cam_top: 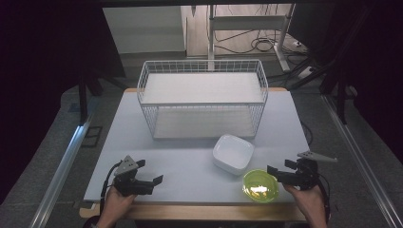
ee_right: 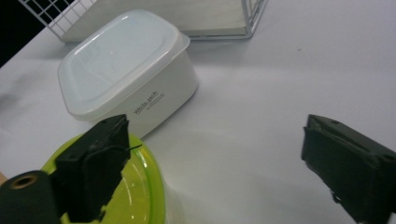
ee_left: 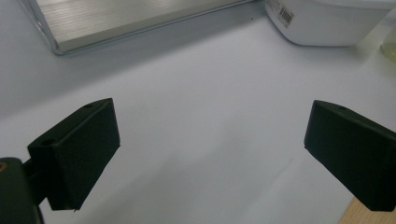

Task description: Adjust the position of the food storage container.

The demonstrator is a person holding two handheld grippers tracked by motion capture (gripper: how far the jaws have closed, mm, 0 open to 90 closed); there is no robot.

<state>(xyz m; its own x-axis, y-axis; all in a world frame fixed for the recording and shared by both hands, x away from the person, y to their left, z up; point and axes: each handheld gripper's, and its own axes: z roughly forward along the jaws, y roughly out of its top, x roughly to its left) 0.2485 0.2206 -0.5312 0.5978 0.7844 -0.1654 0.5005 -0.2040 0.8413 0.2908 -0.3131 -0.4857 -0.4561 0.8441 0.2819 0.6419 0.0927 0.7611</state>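
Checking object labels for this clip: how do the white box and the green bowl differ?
The white box is squarish with rounded corners; the green bowl is round. The box is opaque white with a lid on; the bowl is see-through yellow-green and open. The box sits nearer the wire basket, the bowl nearer the table's front edge. Both rest on the table.

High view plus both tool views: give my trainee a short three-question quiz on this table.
1. True or false: the right tool grips the green bowl.
2. What touches the green bowl on its far side?
3. The left tool is: A open, B shut on a lid.

Key:
1. False; its jaws stand open beside it.
2. The white lidded container.
3. A.
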